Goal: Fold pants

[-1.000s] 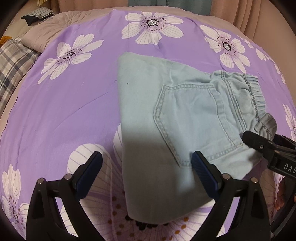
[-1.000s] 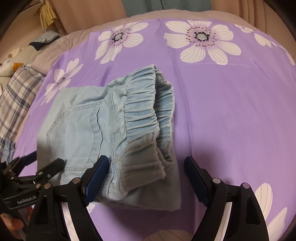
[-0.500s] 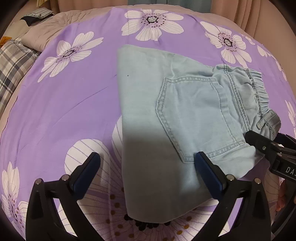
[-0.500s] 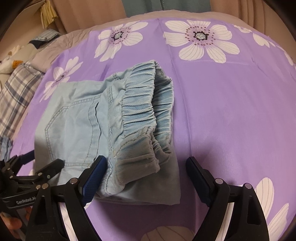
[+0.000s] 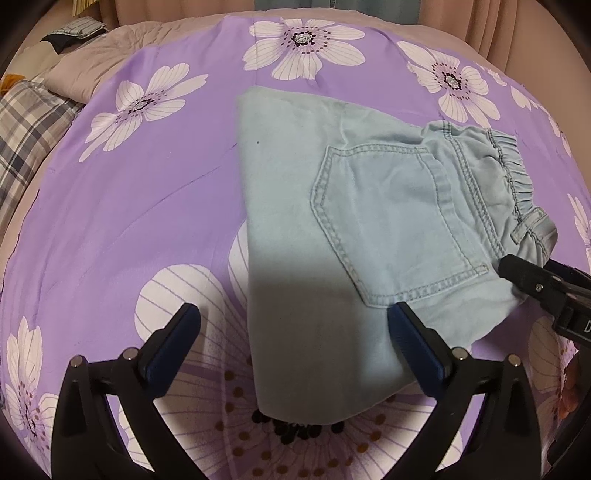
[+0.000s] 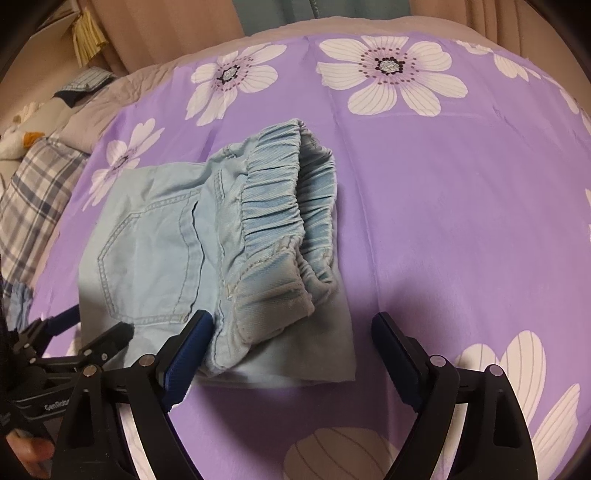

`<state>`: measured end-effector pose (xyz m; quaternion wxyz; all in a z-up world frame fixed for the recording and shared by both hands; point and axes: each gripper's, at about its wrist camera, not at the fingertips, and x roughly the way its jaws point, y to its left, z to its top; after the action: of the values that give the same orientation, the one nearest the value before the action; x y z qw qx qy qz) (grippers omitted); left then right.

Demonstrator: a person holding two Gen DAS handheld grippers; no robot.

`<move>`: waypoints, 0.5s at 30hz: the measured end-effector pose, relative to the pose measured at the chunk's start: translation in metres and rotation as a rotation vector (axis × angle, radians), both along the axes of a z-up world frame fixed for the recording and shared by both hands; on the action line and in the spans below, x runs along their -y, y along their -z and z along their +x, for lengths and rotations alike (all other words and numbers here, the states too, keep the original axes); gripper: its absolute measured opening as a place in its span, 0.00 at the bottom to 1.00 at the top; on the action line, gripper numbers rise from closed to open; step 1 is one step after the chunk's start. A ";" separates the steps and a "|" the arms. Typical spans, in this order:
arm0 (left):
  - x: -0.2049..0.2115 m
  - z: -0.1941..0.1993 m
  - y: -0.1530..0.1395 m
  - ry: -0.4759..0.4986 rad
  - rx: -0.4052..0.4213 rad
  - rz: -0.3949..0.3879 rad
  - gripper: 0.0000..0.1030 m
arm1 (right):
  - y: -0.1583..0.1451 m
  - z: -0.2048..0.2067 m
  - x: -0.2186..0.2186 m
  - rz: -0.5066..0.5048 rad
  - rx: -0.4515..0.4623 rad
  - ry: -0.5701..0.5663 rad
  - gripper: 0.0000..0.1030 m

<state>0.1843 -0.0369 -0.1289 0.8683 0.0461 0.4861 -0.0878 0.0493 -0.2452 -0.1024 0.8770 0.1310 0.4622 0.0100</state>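
Light blue denim pants (image 5: 314, 258) lie folded into a compact stack on the purple flowered bedsheet (image 5: 129, 221), back pocket up and elastic waistband (image 6: 288, 206) at their right end. My left gripper (image 5: 295, 325) hovers open over the near left part of the stack, its pads off the cloth. The right gripper (image 6: 291, 328) is open too, straddling the near waistband corner without pressing on it. Each gripper shows in the other's view: the right gripper's finger (image 5: 532, 280) by the waistband, the left gripper (image 6: 74, 347) at the pocket side.
A plaid cloth (image 5: 26, 136) and a beige blanket (image 5: 92, 70) lie along the bed's left side, with folded clothes (image 5: 74, 31) beyond. Curtains (image 6: 166, 33) hang behind the bed. A hand (image 6: 26, 450) shows at the lower left of the right wrist view.
The right gripper has drawn back slightly from the waistband, its jaws a touch wider. The pants lie as before and the left gripper has barely shifted.
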 end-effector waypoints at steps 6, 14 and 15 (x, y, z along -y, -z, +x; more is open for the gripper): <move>0.002 0.001 0.002 -0.008 0.001 0.003 1.00 | 0.004 0.001 -0.002 -0.022 0.000 -0.006 0.87; 0.005 0.001 0.001 -0.016 0.006 0.021 1.00 | 0.002 0.003 -0.004 -0.037 -0.005 -0.007 0.88; 0.005 0.001 0.001 -0.018 0.005 0.022 1.00 | 0.002 0.003 -0.005 -0.039 -0.007 -0.007 0.88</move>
<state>0.1854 -0.0421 -0.1300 0.8697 0.0517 0.4851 -0.0746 0.0525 -0.2405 -0.1043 0.8777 0.1124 0.4659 0.0036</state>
